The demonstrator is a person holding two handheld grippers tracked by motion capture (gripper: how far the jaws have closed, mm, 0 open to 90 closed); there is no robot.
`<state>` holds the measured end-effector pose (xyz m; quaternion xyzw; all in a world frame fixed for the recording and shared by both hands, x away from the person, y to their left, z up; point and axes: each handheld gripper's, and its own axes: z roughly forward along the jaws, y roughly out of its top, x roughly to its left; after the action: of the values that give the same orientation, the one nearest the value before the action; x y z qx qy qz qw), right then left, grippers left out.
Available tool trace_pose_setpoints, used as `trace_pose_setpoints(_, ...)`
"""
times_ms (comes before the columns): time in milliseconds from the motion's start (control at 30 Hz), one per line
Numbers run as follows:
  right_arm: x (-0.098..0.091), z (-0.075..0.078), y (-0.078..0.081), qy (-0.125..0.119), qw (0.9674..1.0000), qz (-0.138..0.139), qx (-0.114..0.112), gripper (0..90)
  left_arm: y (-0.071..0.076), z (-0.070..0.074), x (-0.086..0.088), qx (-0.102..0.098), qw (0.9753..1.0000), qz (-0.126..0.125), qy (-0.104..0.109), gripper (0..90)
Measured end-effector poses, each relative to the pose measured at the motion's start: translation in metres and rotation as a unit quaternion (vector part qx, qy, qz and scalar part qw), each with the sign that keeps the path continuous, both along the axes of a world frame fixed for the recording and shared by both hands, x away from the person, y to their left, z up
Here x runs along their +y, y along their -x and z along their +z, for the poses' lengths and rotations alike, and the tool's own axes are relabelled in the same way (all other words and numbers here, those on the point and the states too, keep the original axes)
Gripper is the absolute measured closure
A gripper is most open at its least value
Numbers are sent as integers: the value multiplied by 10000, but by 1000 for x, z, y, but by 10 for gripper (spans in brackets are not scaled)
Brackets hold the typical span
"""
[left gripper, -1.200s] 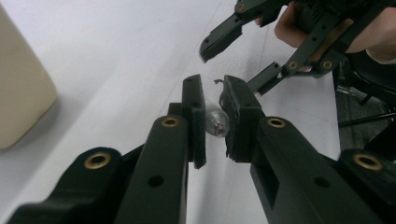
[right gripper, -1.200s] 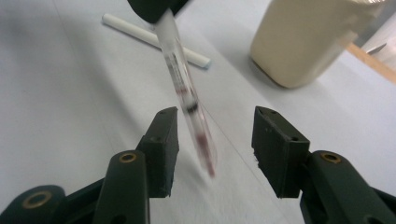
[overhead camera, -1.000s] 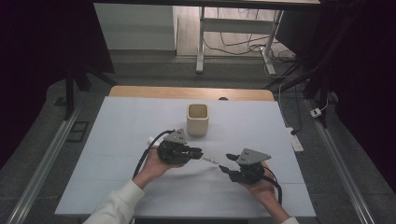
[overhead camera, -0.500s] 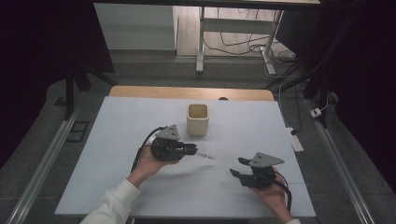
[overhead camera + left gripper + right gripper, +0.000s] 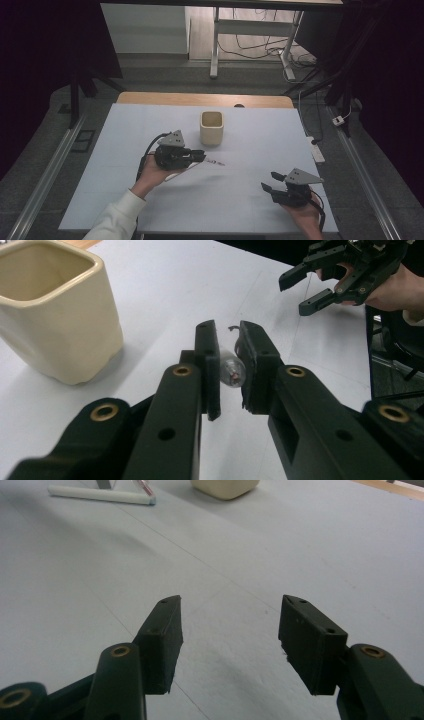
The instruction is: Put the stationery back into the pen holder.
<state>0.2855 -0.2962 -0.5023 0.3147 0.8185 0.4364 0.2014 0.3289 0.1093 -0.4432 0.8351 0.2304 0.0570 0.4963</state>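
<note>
Item (image 5: 233, 372) in left tool (image 5: 230, 371): pen, perhaps.

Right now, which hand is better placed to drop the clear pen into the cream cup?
Left. Its tongs already grip the pen beside the cup; the right tongs are open, empty and farther off.

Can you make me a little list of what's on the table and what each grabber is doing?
table: pale blue top
cup: cream square cup, upright, looks empty
left gripper: shut on a small clear pen-like thing, held just right of the cup
right gripper: jaws open, have just been opening, nothing between them, near the table's front right
other item: a white stick with a pale blue tip, seen in the right gripper view; whether it lies on the table I cannot tell
hands: one holds each gripper
</note>
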Motion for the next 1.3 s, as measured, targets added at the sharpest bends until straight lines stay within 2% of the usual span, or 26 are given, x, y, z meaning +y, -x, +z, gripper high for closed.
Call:
trace_pose_setpoints(200,-2,-1,-1,52,10000,50,-24,419,2,2,4,-15,10000,84,3,788)
trace_pose_setpoints(500,-1,-3,-3,146,9998,100,-52,416,-4,4,4,13,9999,152,14,787)
trace_pose_setpoints(667,-5,-4,-5,107,9999,67,-48,415,-12,16,5,-22,9997,225,73,788)
trace_pose_setpoints(967,-10,-5,-7,95,9999,26,-22,415,-27,41,3,-185,9992,345,7,787)
trace_pose_setpoints(1300,-8,-6,-8,140,9999,-11,-22,411,-42,64,6,-224,9984,508,-78,787)
